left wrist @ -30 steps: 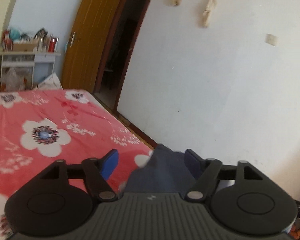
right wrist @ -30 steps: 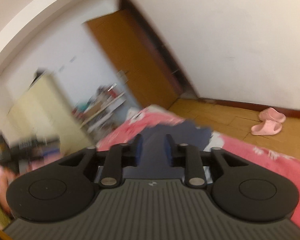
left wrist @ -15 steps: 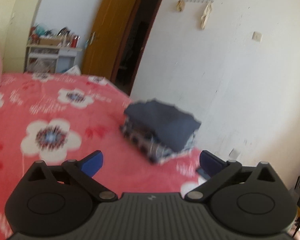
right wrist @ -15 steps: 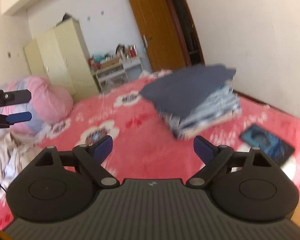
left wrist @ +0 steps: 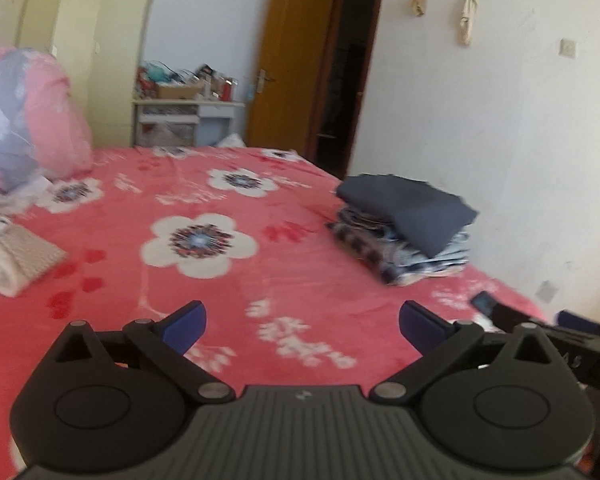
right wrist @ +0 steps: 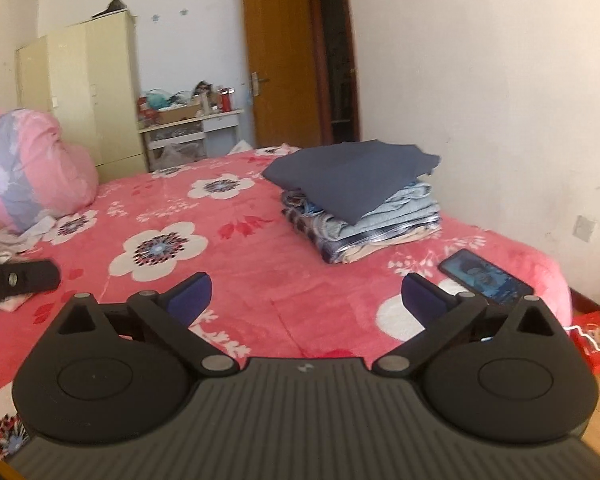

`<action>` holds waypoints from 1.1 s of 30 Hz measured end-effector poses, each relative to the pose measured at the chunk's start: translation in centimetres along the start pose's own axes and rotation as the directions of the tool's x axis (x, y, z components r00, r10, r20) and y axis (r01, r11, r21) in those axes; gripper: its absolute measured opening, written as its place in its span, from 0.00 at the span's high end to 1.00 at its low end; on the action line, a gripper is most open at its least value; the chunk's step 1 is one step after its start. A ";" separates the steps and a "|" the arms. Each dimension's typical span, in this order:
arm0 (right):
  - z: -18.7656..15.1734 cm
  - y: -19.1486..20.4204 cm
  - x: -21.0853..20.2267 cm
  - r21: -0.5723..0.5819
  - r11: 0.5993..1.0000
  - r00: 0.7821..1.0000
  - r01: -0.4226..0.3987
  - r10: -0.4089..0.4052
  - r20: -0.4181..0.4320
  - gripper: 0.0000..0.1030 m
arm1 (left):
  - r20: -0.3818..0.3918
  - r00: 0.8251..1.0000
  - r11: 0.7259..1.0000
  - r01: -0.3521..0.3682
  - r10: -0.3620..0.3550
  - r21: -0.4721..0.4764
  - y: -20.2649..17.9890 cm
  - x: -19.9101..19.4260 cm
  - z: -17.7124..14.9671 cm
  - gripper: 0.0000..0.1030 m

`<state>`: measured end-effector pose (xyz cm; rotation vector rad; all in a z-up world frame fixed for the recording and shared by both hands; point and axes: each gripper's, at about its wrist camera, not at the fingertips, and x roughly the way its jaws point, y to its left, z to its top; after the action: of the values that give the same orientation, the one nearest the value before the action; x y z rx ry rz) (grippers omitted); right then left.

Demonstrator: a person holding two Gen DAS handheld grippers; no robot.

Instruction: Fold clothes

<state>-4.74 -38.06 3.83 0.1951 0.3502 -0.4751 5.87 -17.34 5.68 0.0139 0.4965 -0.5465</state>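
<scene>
A stack of folded clothes lies on the right side of the red flowered bed, topped by a folded dark blue garment. The same stack shows at the right of the left wrist view. My left gripper hovers open over the bedspread, well short of the stack, nothing between its fingers. My right gripper is open too, empty, low over the bed in front of the stack. A heap of unfolded pale clothes lies at the bed's left edge.
A phone lies on the bed near its right corner. A pink bundled quilt sits at the far left. A wardrobe, a cluttered white desk and an open wooden door stand behind. The white wall runs close along the right.
Both grippers let go of the dark blue garment on the stack, opened wide and drew back from it toward the near side of the bed.
</scene>
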 end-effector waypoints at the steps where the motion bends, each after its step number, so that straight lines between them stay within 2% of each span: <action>1: -0.1 0.3 -0.1 -0.001 1.000 1.000 0.019 -0.019 0.004 0.01 | 0.010 1.000 1.000 -0.018 0.018 0.016 -0.2 -0.2 -0.1 0.00; 7: -0.4 0.7 0.5 -0.038 0.994 0.994 0.107 -0.108 -0.012 0.01 | 0.042 0.996 0.995 -0.082 0.079 0.064 -1.1 -0.8 -0.5 0.00; 11: -0.1 0.2 1.2 -0.036 0.993 0.991 0.109 -0.112 -0.069 0.01 | 0.032 0.996 0.996 -0.080 0.079 0.048 -1.7 -0.6 -0.9 0.00; 15: -0.1 0.2 1.1 -0.049 0.987 0.986 0.155 -0.158 -0.056 0.01 | 0.022 0.996 0.996 -0.083 0.082 0.042 -2.0 -0.3 -1.0 0.00; 21: 0.2 0.6 1.1 -0.041 0.986 0.984 0.164 -0.166 -0.063 0.01 | 0.009 0.995 0.995 -0.099 0.098 0.034 -2.3 0.2 -1.2 0.00; 27: 0.7 1.4 1.1 -0.079 0.981 0.982 0.176 -0.181 -0.054 0.01 | -0.004 0.993 0.993 -0.114 0.115 0.026 -2.7 0.7 -1.4 0.00; 33: 1.2 1.9 0.9 -0.097 0.978 0.982 0.184 -0.188 -0.035 0.01 | 0.010 0.991 0.990 -0.134 0.134 0.031 -2.8 0.7 -1.4 0.00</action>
<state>-2.75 -37.11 4.84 0.0817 0.4355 -0.6384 4.32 -19.86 4.44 0.0749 0.4758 -0.4226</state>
